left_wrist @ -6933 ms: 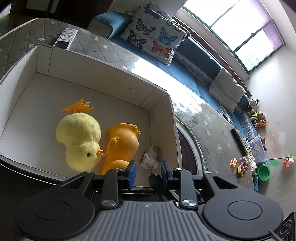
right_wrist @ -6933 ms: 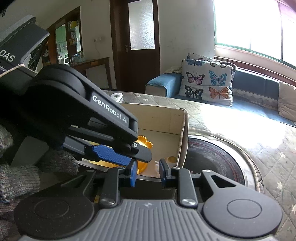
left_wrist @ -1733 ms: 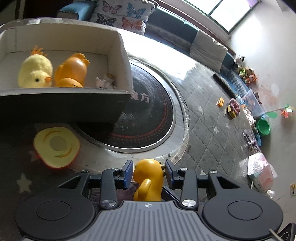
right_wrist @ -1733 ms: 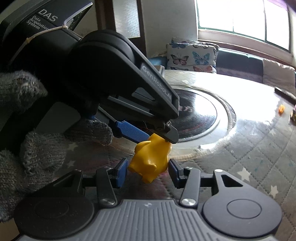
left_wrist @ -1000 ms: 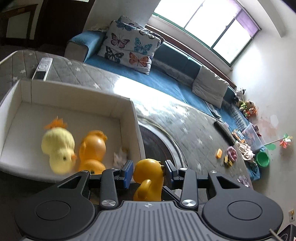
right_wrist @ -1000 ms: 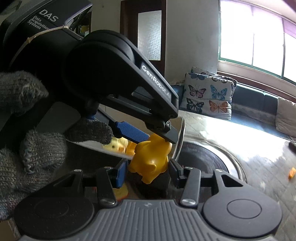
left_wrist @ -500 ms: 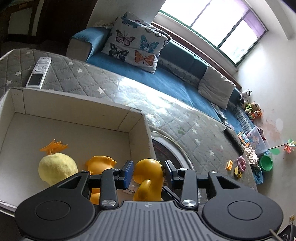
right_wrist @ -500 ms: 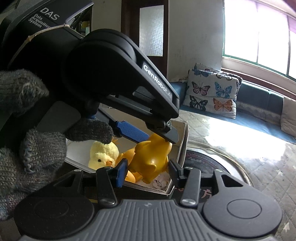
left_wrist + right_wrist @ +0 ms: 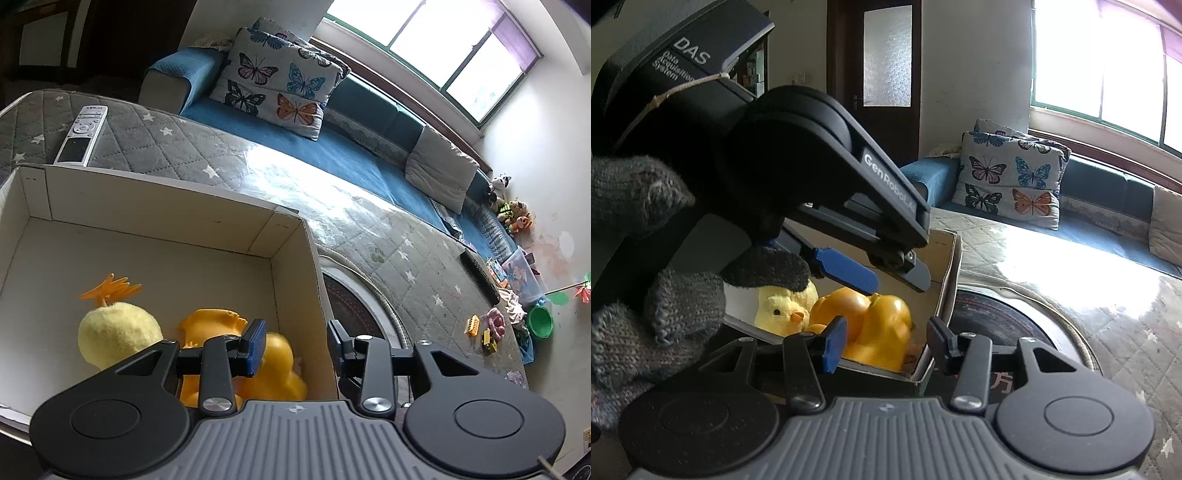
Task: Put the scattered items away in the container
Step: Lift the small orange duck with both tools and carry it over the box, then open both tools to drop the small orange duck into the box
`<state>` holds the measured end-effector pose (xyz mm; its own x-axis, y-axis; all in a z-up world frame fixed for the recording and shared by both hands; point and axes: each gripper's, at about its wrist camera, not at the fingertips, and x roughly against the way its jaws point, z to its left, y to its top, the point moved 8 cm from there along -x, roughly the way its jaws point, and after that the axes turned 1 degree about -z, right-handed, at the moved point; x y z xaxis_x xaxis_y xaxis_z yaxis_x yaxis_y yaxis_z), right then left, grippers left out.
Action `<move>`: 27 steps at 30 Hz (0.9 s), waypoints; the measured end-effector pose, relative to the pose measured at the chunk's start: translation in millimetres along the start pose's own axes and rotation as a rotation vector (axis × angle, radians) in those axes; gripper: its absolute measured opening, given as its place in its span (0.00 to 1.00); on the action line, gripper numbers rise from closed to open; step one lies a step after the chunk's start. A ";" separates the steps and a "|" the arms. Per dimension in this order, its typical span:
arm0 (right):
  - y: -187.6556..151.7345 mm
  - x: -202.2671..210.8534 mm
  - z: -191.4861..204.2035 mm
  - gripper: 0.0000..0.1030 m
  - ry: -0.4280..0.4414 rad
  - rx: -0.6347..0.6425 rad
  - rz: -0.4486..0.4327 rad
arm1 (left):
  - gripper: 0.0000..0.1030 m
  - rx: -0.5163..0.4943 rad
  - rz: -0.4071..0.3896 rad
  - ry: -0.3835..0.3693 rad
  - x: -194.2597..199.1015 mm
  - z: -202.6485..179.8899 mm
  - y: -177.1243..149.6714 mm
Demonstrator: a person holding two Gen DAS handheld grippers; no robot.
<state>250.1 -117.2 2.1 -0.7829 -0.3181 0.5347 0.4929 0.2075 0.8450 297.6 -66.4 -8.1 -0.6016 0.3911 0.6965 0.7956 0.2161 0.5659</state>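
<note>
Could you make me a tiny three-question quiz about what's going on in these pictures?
1. True or false: the left claw is open.
2. What lies on the quilted cover beyond the cardboard box: A) scissors B) remote control C) cup
3. Fill in: the fluffy chick in the box has an ____ tuft.

Key:
1. True; the yellow rubber duck sits below it in the box, released.
2. B
3. orange
</note>
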 end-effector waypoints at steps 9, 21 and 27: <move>-3.4 13.4 2.1 0.47 -0.007 -0.003 -0.012 | 0.37 -0.007 -0.015 -0.001 18.7 -0.6 -9.8; -24.9 40.2 16.1 0.55 -0.010 -0.028 0.007 | 0.37 -0.032 -0.045 0.006 50.9 -1.9 -35.1; -32.4 47.1 21.1 0.64 -0.009 -0.030 0.011 | 0.37 -0.042 -0.051 0.017 63.4 0.5 -50.7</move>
<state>189.3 -119.3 -0.1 -0.7805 -0.3075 0.5443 0.5128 0.1829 0.8388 219.1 -52.1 7.2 -0.6425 0.3649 0.6738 0.7606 0.1971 0.6185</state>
